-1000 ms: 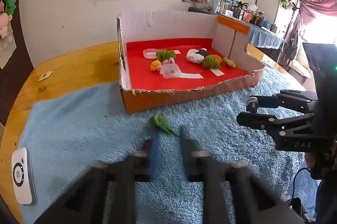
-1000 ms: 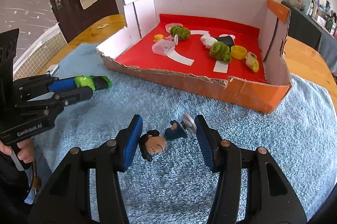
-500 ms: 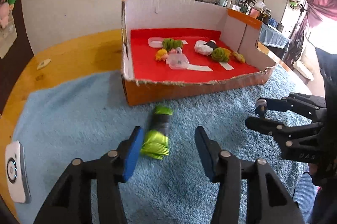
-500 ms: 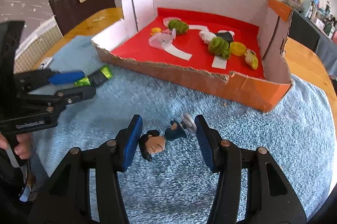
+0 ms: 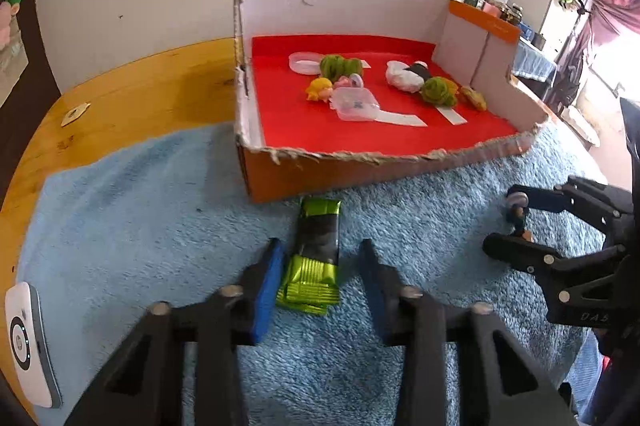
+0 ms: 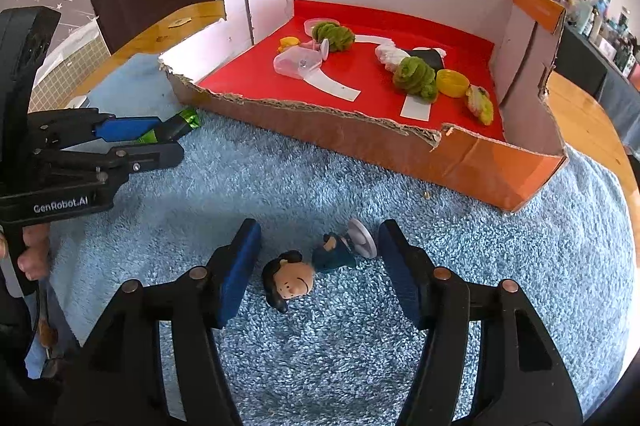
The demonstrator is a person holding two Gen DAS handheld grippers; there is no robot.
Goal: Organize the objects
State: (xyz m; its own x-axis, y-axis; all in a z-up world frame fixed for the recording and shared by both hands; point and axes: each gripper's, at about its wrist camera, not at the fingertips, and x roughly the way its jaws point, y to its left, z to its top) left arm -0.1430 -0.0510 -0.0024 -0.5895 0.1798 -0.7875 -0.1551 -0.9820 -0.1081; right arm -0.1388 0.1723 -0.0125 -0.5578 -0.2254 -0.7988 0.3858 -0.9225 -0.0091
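A green and black snack packet (image 5: 316, 254) lies flat on the blue towel between the open fingers of my left gripper (image 5: 320, 278); it also shows in the right wrist view (image 6: 172, 128). A small cartoon figurine (image 6: 308, 270) with black hair lies on its side between the open fingers of my right gripper (image 6: 320, 266), not clamped. The right gripper (image 5: 516, 226) shows in the left wrist view, the left gripper (image 6: 156, 142) in the right wrist view. The red-floored cardboard box (image 5: 400, 162) stands just beyond both.
The box (image 6: 472, 162) holds green yarn balls (image 6: 414, 76), a clear plastic tub (image 5: 354, 104), a yellow lid (image 6: 452, 82) and small toys. A white device (image 5: 24, 342) lies at the towel's left edge. The blue towel (image 5: 140, 226) covers a wooden table (image 5: 132, 94).
My left gripper opened and released the snack packet, which now lies flat on the towel between its fingers. The right gripper stayed open around the figurine.
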